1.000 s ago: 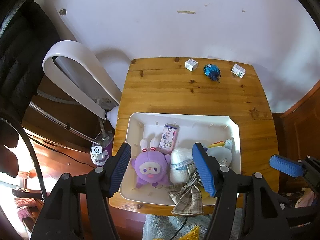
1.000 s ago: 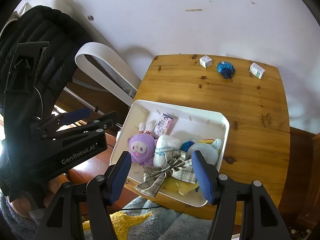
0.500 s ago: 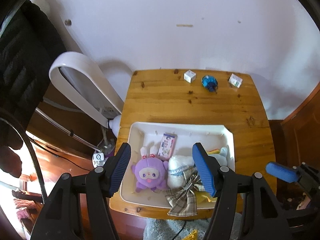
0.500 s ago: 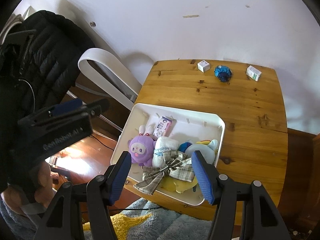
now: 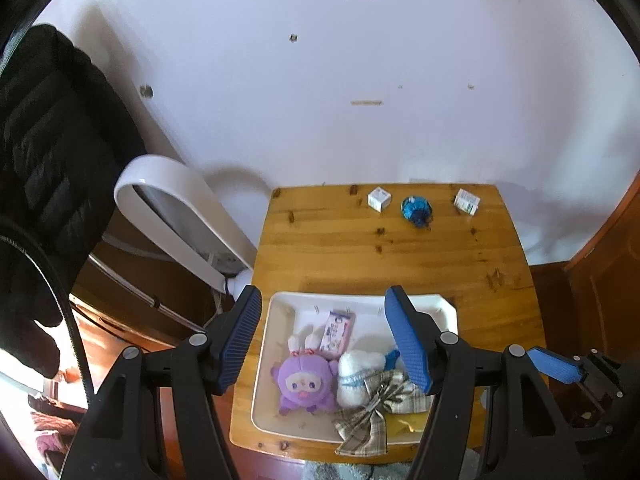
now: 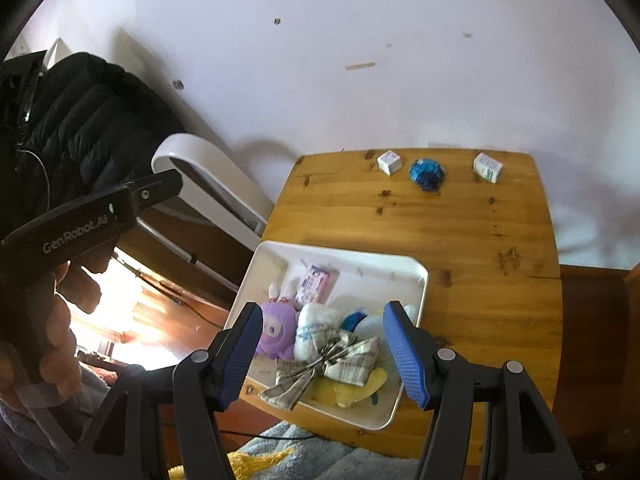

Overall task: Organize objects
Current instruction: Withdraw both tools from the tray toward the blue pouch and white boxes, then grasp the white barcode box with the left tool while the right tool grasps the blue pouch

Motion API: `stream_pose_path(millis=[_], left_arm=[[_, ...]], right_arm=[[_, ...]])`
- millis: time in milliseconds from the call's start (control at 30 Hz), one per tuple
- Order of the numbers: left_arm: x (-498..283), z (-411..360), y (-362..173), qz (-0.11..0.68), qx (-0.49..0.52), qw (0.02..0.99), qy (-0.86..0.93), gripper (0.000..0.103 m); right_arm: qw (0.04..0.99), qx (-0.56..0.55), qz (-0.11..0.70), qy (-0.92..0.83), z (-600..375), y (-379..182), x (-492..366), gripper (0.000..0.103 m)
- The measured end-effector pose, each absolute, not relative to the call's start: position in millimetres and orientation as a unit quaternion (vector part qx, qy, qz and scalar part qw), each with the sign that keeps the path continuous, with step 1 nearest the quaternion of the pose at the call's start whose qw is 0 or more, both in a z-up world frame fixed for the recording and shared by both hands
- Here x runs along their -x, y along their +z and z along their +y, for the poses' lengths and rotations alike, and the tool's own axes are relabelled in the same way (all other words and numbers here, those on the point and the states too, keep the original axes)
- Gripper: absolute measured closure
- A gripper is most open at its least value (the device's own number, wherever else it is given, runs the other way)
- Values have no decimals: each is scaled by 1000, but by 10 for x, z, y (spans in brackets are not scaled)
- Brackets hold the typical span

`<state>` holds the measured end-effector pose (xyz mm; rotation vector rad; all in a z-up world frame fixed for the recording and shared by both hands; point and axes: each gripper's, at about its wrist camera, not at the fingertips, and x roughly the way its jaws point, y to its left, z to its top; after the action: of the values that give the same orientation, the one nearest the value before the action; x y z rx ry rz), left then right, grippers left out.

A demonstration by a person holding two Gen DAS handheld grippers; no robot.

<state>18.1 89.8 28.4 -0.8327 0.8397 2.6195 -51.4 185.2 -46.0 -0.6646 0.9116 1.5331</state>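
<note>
there, white tray (image 5: 276,344) full of plush toys (image 5: 306,380), both grippers (image 5: 324,340) (image 6: 322,350) open, empty

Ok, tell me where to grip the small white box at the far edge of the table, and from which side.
Grip the small white box across its two upright side faces, coming down from above and the near side. It stands alone on the wooden table, apart from the blue object, so the fingers likely have room on both sides.
</note>
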Motion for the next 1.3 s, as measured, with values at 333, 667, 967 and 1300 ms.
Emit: stream_pose_path(millis=[333,667,967,1300], left_arm=[[-163,1184,445,322,240,140,905,30],[200,1614,601,379,197,151,892,24],[798,2090,542,423,194,165,870,18],[1961,2606,-147,473,239,160,833,18]], right_arm=[[613,271,367,644,2151,-237,282,39],[670,265,327,611,2797,110,-15,35],[693,267,321,588,3578,73,-218,27],[678,321,374,545,4613,-900,-570,26]])
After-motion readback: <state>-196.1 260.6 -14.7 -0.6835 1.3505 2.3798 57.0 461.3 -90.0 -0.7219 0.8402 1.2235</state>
